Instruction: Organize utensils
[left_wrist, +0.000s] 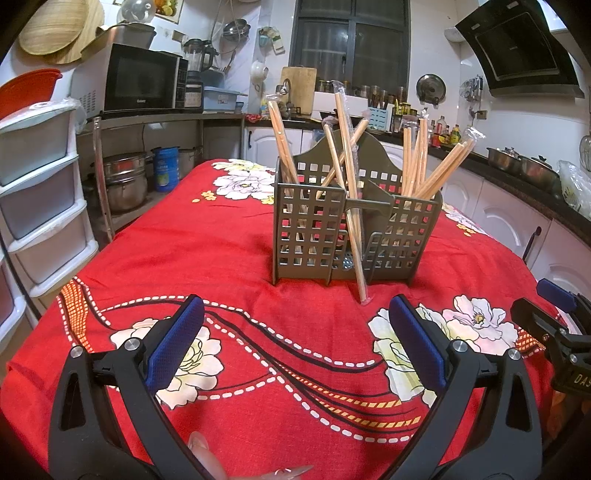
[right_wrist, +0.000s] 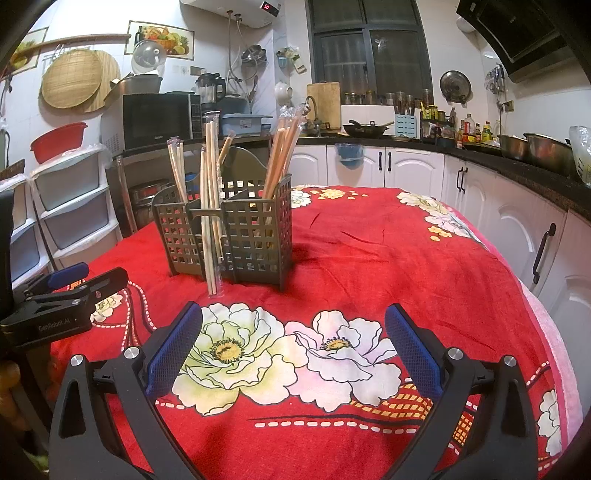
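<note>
A dark lattice utensil holder (left_wrist: 314, 221) (right_wrist: 255, 236) stands on the red floral tablecloth. Its compartments hold several wooden chopstick pairs in clear sleeves (left_wrist: 417, 162) (right_wrist: 280, 147). One sleeved pair (left_wrist: 356, 243) (right_wrist: 211, 251) stands outside the holder, leaning on its front with the lower end on the cloth. My left gripper (left_wrist: 295, 306) is open and holds nothing, a short way in front of that pair. My right gripper (right_wrist: 293, 310) is open over the printed flowers, to the right of the holder. Each gripper shows at the other view's edge: the right gripper (left_wrist: 543, 301), the left gripper (right_wrist: 92, 278).
The table (right_wrist: 406, 258) fills most of both views, with bare cloth to the right of the holder. White plastic drawers (left_wrist: 40, 206) stand at the left. A microwave (left_wrist: 144, 79) sits behind. White cabinets (right_wrist: 517, 229) under a dark counter with steel pots (right_wrist: 546, 151) run along the right. A person's fingertips (left_wrist: 207, 458) show at the bottom.
</note>
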